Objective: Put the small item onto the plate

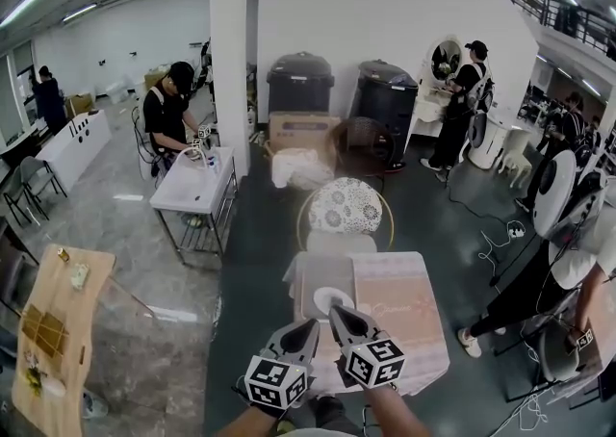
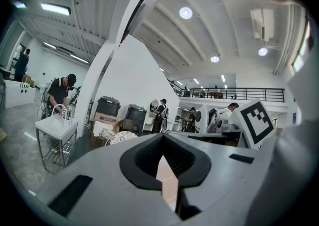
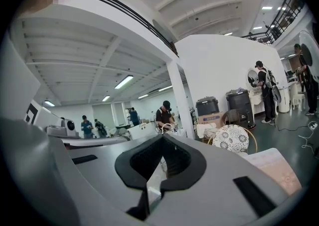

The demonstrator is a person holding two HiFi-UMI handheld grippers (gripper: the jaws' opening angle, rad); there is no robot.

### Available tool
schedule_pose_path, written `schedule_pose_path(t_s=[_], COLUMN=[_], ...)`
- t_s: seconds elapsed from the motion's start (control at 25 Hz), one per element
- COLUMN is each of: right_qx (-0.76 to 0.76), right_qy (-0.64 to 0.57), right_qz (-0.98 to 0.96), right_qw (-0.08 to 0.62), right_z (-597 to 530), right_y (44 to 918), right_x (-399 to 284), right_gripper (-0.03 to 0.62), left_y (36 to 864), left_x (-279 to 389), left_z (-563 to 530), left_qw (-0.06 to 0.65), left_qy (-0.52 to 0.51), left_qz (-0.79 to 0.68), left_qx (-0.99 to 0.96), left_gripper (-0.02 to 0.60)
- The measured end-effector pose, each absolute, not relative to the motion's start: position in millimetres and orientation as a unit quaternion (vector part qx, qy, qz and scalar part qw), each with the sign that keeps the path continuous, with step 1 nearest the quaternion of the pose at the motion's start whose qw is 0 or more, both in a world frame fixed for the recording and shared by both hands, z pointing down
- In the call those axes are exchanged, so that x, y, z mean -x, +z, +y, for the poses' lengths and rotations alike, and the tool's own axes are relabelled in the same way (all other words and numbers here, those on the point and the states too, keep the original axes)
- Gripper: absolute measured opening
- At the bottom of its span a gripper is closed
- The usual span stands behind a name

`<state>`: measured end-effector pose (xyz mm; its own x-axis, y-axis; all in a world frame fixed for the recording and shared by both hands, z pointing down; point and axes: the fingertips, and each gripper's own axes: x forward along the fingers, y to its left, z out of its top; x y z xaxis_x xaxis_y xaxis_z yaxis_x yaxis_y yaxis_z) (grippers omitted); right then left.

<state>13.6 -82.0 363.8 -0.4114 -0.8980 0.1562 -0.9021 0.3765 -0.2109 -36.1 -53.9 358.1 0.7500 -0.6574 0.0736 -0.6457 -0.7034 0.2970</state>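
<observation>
A white plate [image 1: 327, 298] lies on the near left part of a small table with a pink cloth [image 1: 399, 315]. I cannot make out any small item on the cloth or in either gripper. My left gripper [image 1: 310, 326] hovers at the table's near edge, just short of the plate, with its jaws shut and nothing between them. My right gripper [image 1: 335, 310] is beside it, its tips over the plate's near rim, also shut and empty. In the left gripper view the left gripper's [image 2: 162, 136] tips meet, with pink cloth behind them. In the right gripper view the right gripper's [image 3: 162, 137] tips meet too.
A round chair with a floral cushion [image 1: 345, 206] stands behind the table. A white sink stand [image 1: 192, 185] with a person [image 1: 168, 108] at it is at the left. A wooden table [image 1: 53, 329] is nearer left. A person [image 1: 577, 262] sits at the right.
</observation>
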Motion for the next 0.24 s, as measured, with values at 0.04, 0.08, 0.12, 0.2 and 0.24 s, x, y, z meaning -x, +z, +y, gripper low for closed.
schedule_pose_path(t_s=[0.04,0.08,0.12,0.2,0.24], right_qx=[-0.543,-0.543,-0.543,-0.543,-0.543], right_qy=[0.131,0.13,0.128,0.125,0.124], right_qz=[-0.83,-0.83,-0.83,-0.831,-0.831], right_qw=[0.008,0.008,0.008,0.009,0.009], right_z=[-81.9,-82.2,-82.8,-83.6,-83.8], right_y=[363.0,361.9,360.6,358.3,357.4], right_x=[-13.4,-13.4,-13.6,-14.5,-15.0], right_gripper=[0.014,0.014,0.014,0.014,0.014], left_y=[357.1,355.9,354.5,352.1,351.0], left_x=[36.3,36.2,36.0,35.2,34.8], left_z=[-53.7,-53.9,-54.4,-55.6,-56.0], left_qw=[0.153,0.151,0.149,0.146,0.145], left_qy=[-0.019,-0.02,-0.021,-0.022,-0.023], left_qz=[-0.353,-0.352,-0.352,-0.353,-0.353], left_qx=[-0.923,-0.923,-0.924,-0.924,-0.924], left_gripper=[0.006,0.006,0.006,0.006,0.006])
